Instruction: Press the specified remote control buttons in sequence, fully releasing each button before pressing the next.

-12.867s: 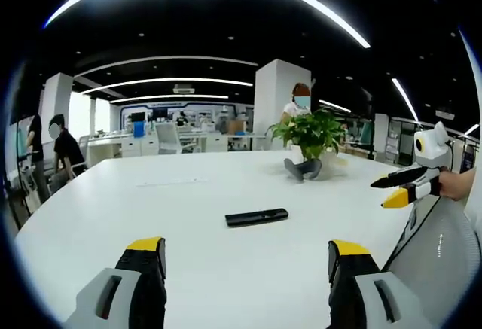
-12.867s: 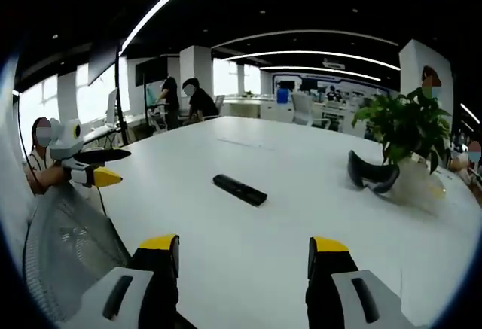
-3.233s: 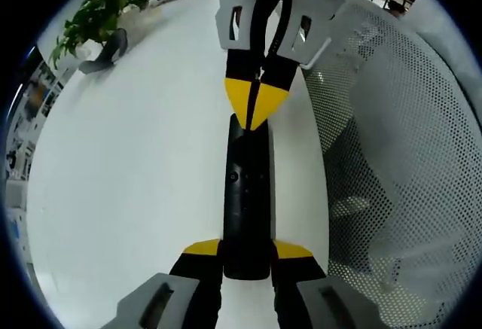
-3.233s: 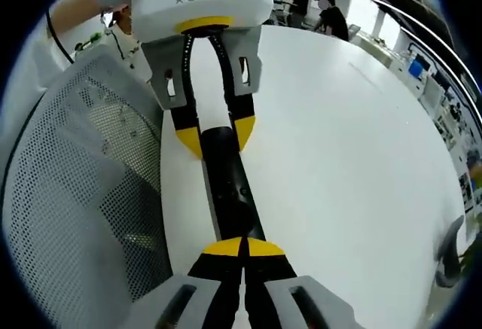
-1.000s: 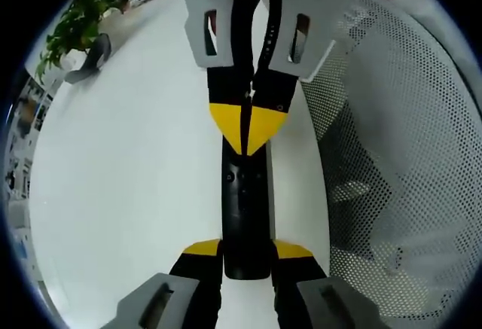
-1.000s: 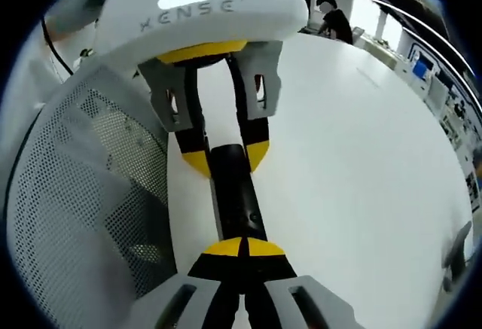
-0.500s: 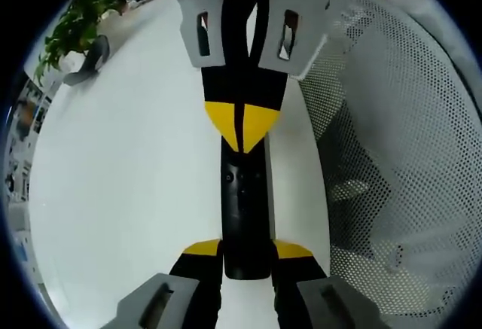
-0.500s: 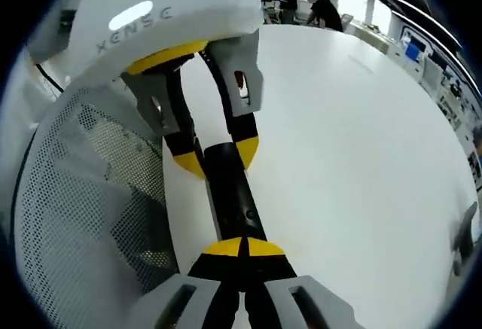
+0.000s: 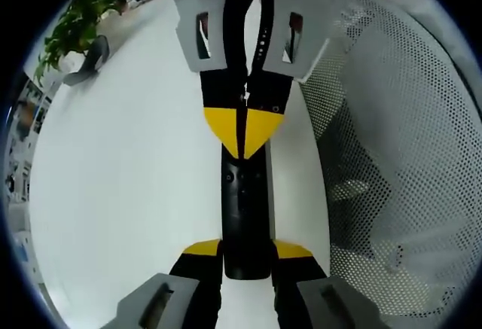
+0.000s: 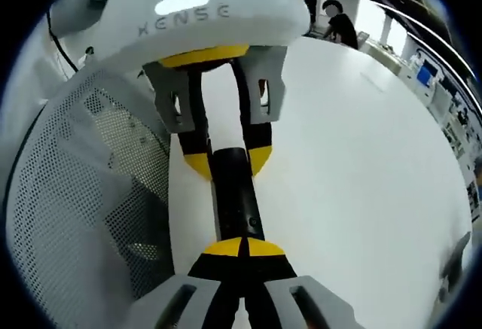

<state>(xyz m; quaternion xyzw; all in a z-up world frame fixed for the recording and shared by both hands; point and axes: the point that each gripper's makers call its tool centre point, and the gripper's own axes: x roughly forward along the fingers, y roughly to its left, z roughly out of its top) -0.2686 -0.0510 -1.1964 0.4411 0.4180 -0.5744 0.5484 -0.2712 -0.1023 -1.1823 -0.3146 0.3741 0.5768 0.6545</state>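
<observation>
Left fingers: the left gripper (image 9: 246, 250) rises from the bottom of the left gripper view, its 2 yellow-tipped fingers (image 9: 202, 249) clamped on either side of the near end of the remote control (image 9: 245, 208).
Right fingers: the right gripper (image 10: 244, 247) has its 2 yellow tips pressed together with no gap, holding nothing; they sit over the top face of the remote control (image 10: 239, 201).
Left gripper from the other side: in the right gripper view the left gripper (image 10: 228, 162) comes down from the top, its tips flanking the far end of the remote.
Right gripper from the other side: in the left gripper view the right gripper (image 9: 243, 133) points down from the top, its joined tips meeting the remote's upper face.
Pose: the 2 grippers face each other along the remote's length.
Remote control: black, slim, lying lengthways near the edge of the white surface (image 9: 128, 171); small buttons show on its face.
Writing: the left gripper's white housing reads "XENSE" in the right gripper view.
Beside the surface: a white mesh chair back (image 9: 399, 186).
Far side: a potted plant (image 9: 71, 24) with a dark curved object (image 9: 88, 59) beside it.
Background: people (image 10: 339, 16) beyond the surface in the right gripper view.
</observation>
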